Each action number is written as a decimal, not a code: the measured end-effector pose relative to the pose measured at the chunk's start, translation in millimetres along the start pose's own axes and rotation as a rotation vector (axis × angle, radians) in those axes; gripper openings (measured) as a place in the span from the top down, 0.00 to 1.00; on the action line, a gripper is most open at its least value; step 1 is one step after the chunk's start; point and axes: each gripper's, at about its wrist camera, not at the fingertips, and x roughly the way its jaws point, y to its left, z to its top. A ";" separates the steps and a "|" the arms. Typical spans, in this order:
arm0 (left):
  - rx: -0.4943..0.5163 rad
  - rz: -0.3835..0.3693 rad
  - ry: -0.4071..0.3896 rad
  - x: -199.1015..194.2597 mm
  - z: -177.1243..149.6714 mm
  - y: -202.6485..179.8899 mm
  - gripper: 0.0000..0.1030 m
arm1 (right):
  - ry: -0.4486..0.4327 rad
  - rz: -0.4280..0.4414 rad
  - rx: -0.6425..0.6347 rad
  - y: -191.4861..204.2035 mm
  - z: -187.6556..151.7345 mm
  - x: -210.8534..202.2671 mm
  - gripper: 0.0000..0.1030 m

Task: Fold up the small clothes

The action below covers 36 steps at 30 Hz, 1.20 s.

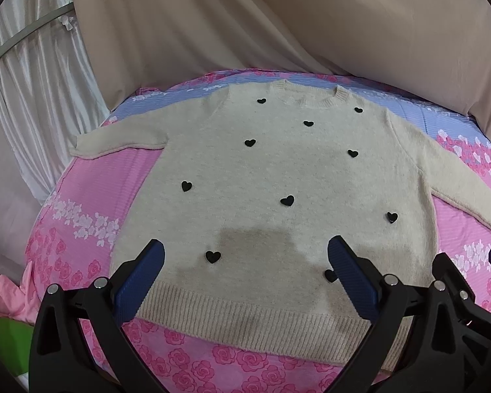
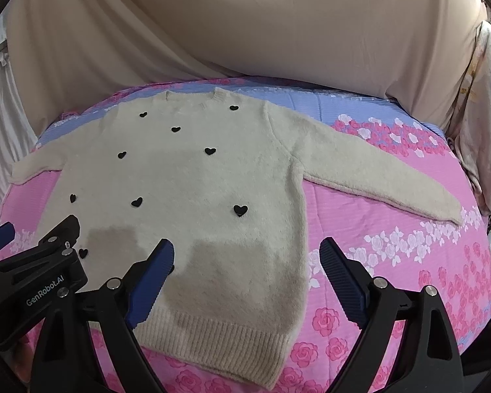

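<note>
Sweater [image 1: 278, 170] lies flat, neckline far, hem toward both cameras.

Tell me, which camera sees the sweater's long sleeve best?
The right wrist view. There the sleeve lies stretched out across the pink bedcover, visible from shoulder to cuff. In the left wrist view the same sleeve runs off the picture's edge, so its cuff is hidden.

Both wrist views look down and forward from near the hem of the sweater [image 1: 262, 170] toward its collar. The left sits over the hem's middle, the right nearer its right corner. They share the whole sweater [image 2: 193, 177] and the bed [image 2: 392, 262].
</note>
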 end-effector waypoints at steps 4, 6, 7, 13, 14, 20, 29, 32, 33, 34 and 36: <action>0.000 0.001 0.000 0.5 -0.7 -1.1 0.05 | 0.002 -0.002 0.000 -0.6 0.0 1.2 0.13; 0.000 0.000 0.000 0.5 -0.8 -1.3 0.05 | 0.003 -0.003 0.001 -1.3 0.6 1.9 0.13; 0.000 0.001 0.000 0.5 -0.8 -1.4 0.05 | 0.003 -0.004 0.001 -1.6 0.5 1.9 0.13; 0.001 0.001 0.000 1.0 -1.1 -3.1 0.05 | 0.004 -0.003 0.000 -3.6 0.5 2.8 0.13; 0.001 0.002 0.000 1.0 -1.2 -3.1 0.05 | 0.004 -0.003 0.000 -3.8 0.5 2.8 0.13; 0.002 0.002 0.002 2.3 -2.7 -5.6 0.05 | 0.006 -0.004 0.000 -4.4 -0.9 3.7 0.13; 0.001 0.002 0.004 2.9 -2.9 -6.8 0.05 | 0.005 -0.011 0.000 -6.1 -4.0 4.4 0.13; 0.001 0.002 0.004 3.0 -3.1 -7.2 0.05 | 0.006 -0.011 0.000 -6.7 -4.7 4.4 0.13; 0.001 0.002 0.004 3.0 -2.7 -7.0 0.05 | 0.006 -0.011 0.000 -6.6 -4.7 4.4 0.13; 0.001 0.002 0.003 2.9 -2.8 -7.1 0.05 | 0.006 -0.011 -0.001 -6.7 -4.7 4.4 0.13; 0.001 0.003 0.004 3.1 -3.2 -7.3 0.05 | 0.006 -0.010 -0.001 -6.9 -4.7 4.5 0.13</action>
